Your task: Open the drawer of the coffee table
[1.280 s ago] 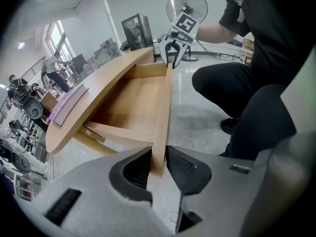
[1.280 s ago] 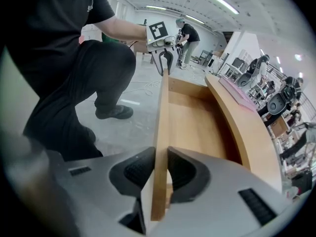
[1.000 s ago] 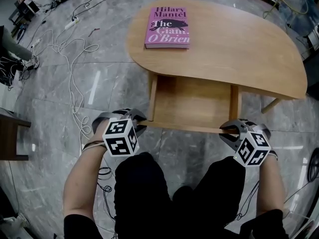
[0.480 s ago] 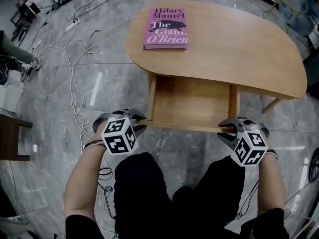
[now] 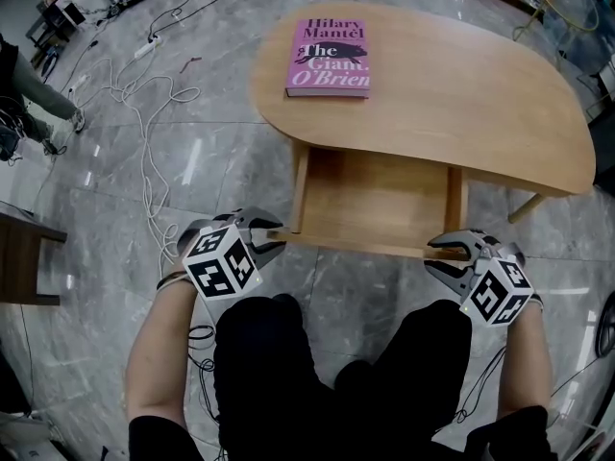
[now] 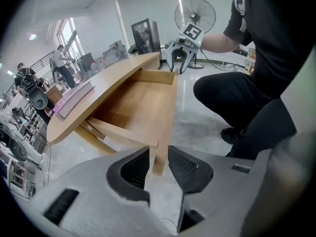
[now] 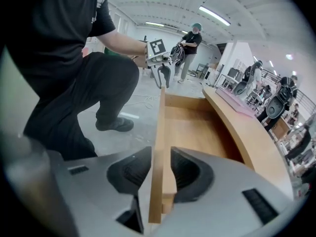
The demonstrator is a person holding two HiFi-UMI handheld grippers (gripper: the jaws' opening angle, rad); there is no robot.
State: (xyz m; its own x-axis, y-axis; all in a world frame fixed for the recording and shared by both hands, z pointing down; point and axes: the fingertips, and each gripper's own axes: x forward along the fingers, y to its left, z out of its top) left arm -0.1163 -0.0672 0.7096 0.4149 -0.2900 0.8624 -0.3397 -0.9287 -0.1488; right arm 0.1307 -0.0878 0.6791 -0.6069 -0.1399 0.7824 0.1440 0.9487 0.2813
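Standing pulled out from under the tabletop toward the crouching person, the shallow light-wood drawer (image 5: 375, 200) of the rounded pale wooden coffee table (image 5: 461, 94) shows its bare bottom board. Its thin front panel (image 5: 356, 246) runs between the two grippers.

The left grey two-jaw gripper (image 5: 269, 233), with its black-and-white marker cube, sits at the panel's left end. In the left gripper view its ribbed black pads (image 6: 133, 168) straddle the end of the panel with a sliver of space on either side. The jaws are spreading and no longer pinch the wood.

The right grey two-jaw gripper (image 5: 444, 254) sits at the panel's right end. In the right gripper view the panel's top edge passes between its pads (image 7: 186, 171). These jaws are spreading too, and the wood lies loose between them rather than clamped.

A pink hardback book (image 5: 329, 58) lies flat on the far left part of the tabletop, well apart from the drawer. The table stands on a grey marble-patterned floor (image 5: 96, 257), where white cables (image 5: 144, 161) trail off to the left. The person's knees in black trousers (image 5: 279, 353) are just behind the grippers.
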